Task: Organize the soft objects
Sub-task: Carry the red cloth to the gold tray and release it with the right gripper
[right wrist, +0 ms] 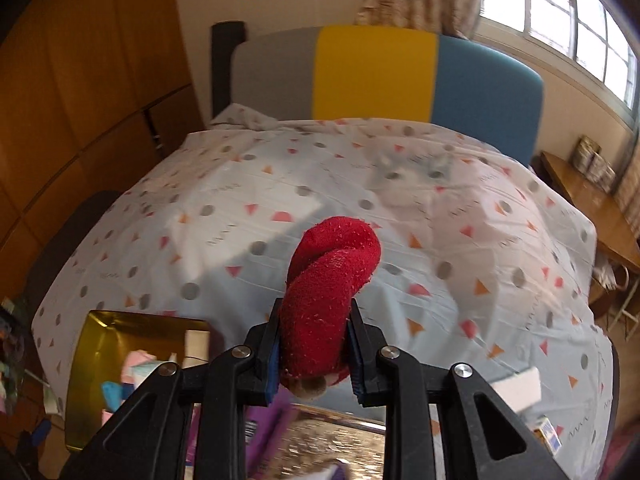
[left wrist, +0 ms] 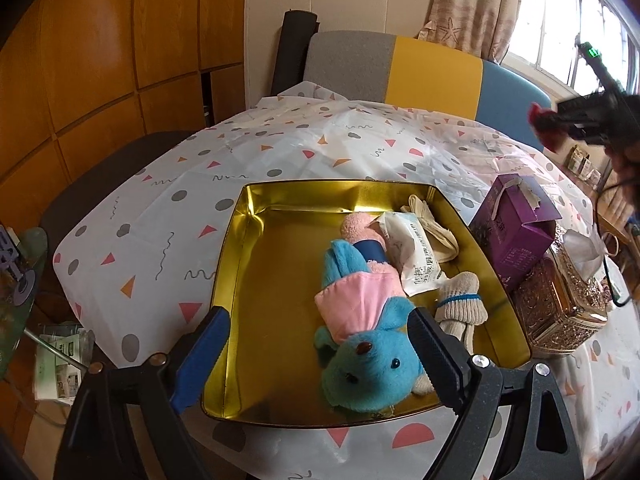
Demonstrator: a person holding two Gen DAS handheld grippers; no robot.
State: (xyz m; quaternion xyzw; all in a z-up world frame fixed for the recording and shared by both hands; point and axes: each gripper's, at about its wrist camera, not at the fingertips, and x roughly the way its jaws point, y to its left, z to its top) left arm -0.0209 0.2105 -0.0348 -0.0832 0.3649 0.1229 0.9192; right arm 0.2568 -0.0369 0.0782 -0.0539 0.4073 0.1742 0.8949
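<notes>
A gold metal tin (left wrist: 236, 280) lies on the patterned tablecloth and holds a blue plush toy in a pink dress (left wrist: 360, 320), a white packet (left wrist: 412, 256), a cream glove (left wrist: 432, 220) and a rolled white sock (left wrist: 460, 304). My left gripper (left wrist: 316, 340) hangs open just above the tin's near end, its fingers either side of the plush's head without pressing it. My right gripper (right wrist: 314, 344) is shut on a rolled red sock (right wrist: 332, 280), held high over the cloth; it also shows far right in the left wrist view as the right gripper (left wrist: 560, 120). The tin (right wrist: 96, 360) sits lower left there.
A purple carton (left wrist: 516, 228) leans on an ornate golden tissue box (left wrist: 560, 304) right of the tin. A grey, yellow and blue chair back (left wrist: 432, 72) stands behind the table. A wooden side table (right wrist: 592, 200) is at the right, wooden cabinets at the left.
</notes>
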